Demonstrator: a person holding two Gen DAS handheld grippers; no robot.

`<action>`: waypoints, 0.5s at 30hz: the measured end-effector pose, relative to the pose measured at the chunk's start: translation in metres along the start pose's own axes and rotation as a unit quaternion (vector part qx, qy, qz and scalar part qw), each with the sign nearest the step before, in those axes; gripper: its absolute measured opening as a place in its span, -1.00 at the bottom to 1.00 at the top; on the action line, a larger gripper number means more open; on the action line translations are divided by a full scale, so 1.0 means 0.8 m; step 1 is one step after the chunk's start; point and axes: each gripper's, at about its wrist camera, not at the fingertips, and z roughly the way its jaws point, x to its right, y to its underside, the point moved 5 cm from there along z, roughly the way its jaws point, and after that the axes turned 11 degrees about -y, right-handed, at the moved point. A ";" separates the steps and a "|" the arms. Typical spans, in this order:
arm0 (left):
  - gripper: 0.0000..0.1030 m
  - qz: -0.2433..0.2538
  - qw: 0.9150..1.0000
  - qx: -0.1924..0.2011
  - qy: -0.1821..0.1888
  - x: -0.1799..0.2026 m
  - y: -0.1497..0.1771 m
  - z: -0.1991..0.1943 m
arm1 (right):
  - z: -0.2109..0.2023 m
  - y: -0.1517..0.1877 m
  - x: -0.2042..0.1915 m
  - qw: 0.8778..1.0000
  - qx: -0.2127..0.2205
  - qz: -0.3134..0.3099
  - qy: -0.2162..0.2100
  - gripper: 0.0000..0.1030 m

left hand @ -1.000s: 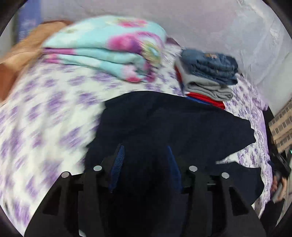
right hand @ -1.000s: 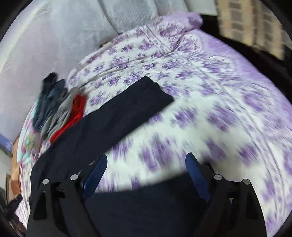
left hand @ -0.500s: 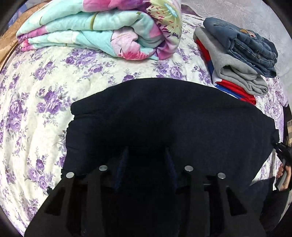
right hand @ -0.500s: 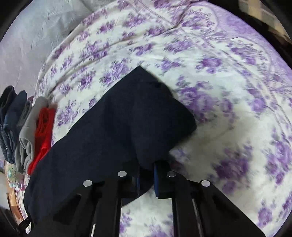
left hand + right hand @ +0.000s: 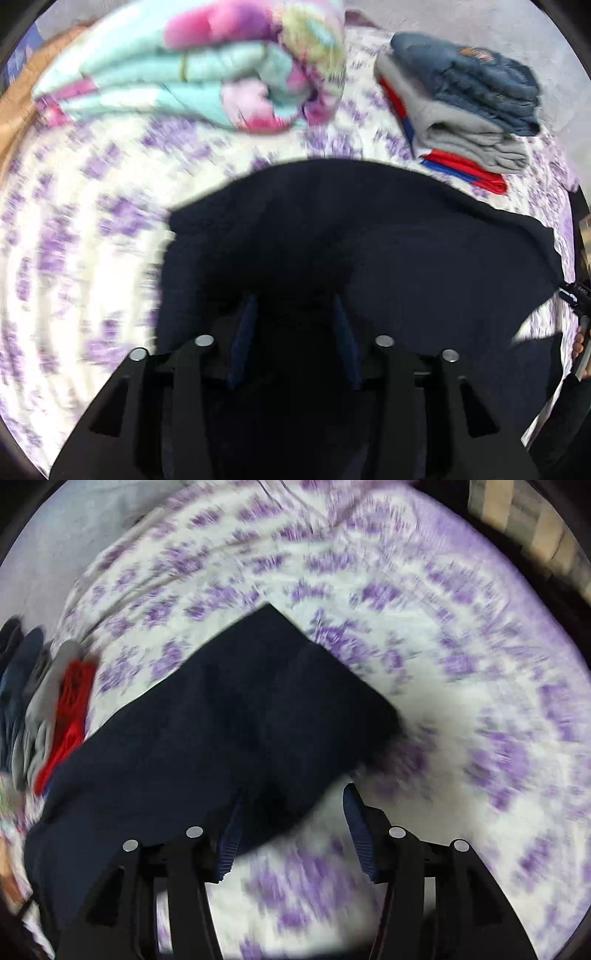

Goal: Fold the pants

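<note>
Pants (image 5: pixel 221 731), one dark navy pair, are seen laid folded across the flowered bed (image 5: pixel 461 635), one end near its middle. Both claws are opening: the left gripper (image 5: pixel 293 321) over the cloth, the right gripper (image 5: pixel 291 812) astride its near corner, neither pinching. A release is judged underway; another fold probably follows. One clothes stack (image 5: pixel 469 107) and one quilt (image 5: pixel 199 70) lie at the far edge.

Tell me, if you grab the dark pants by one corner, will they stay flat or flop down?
Probably flop: the dark pants are soft cloth lying folded on the bedsheet. They would likely drape and unfold. They look fairly light, and fuzzy rather than slippery.
</note>
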 end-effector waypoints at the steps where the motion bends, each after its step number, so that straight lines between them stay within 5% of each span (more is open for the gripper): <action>1: 0.35 0.008 1.000 0.015 -0.004 -0.005 0.000 -0.013 | -0.019 0.013 -0.010 1.000 0.013 -0.015 -0.015 0.13; 2: 0.72 0.017 0.999 0.032 -0.009 -0.011 -0.004 -0.025 | -0.045 0.036 -0.021 0.998 0.028 -0.033 -0.047 0.26; 3: 0.84 0.033 0.998 0.051 -0.014 -0.018 -0.011 -0.037 | -0.063 0.056 -0.029 0.996 0.037 -0.044 -0.070 0.34; 9: 0.84 0.135 0.988 0.069 0.001 -0.014 -0.079 -0.004 | -0.134 0.183 -0.045 0.988 0.054 -0.066 -0.132 0.34; 15: 0.84 0.214 0.971 0.012 0.104 0.000 -0.103 0.071 | -0.157 0.212 -0.064 0.991 0.063 -0.087 -0.079 0.34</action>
